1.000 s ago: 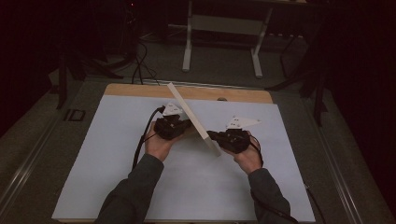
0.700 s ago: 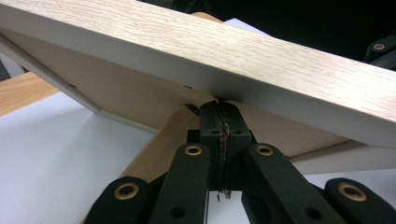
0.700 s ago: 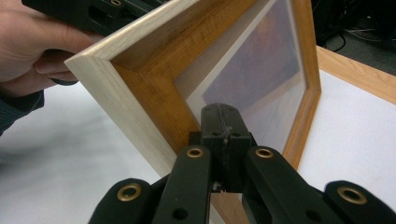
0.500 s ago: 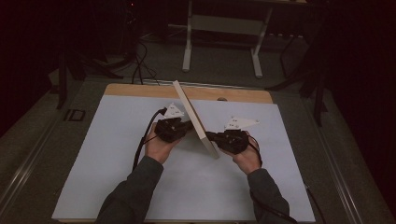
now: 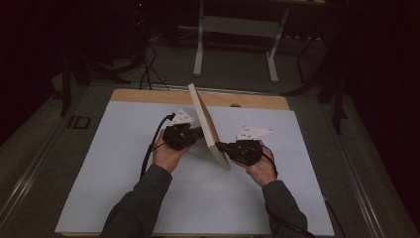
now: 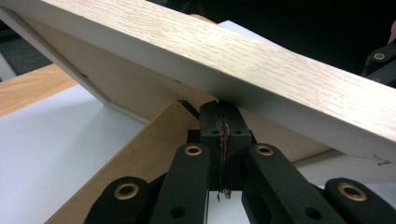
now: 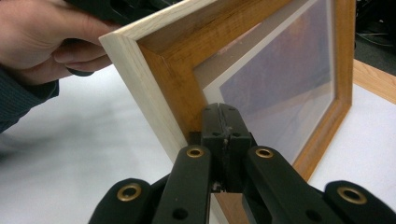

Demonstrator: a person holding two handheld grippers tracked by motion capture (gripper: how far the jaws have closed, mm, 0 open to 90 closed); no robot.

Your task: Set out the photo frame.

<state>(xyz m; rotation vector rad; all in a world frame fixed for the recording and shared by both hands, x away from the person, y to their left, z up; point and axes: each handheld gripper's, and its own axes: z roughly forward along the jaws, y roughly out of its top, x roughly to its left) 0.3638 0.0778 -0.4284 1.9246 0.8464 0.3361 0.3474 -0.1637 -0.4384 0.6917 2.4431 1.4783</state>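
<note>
A dark room is seen. A grey floor (image 5: 317, 74) lies beyond the table (image 5: 148, 96), where a white metal stand (image 5: 237, 29) is placed far.

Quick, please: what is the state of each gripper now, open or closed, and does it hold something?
Left gripper: closed, fingers pressed against the back of the picture frame.
Right gripper: closed, fingers against the frame's front; neither clamps it.

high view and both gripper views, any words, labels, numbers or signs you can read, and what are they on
"ID": a pale mark on the dark floor left of the table; it looks like these letters, but it is dim and I can't be sure.
Picture frame: no writing on its wood or on the print behind the glass.
Left gripper and right gripper: no lettering on the black jaws; the grey plates only carry small dots.
</note>
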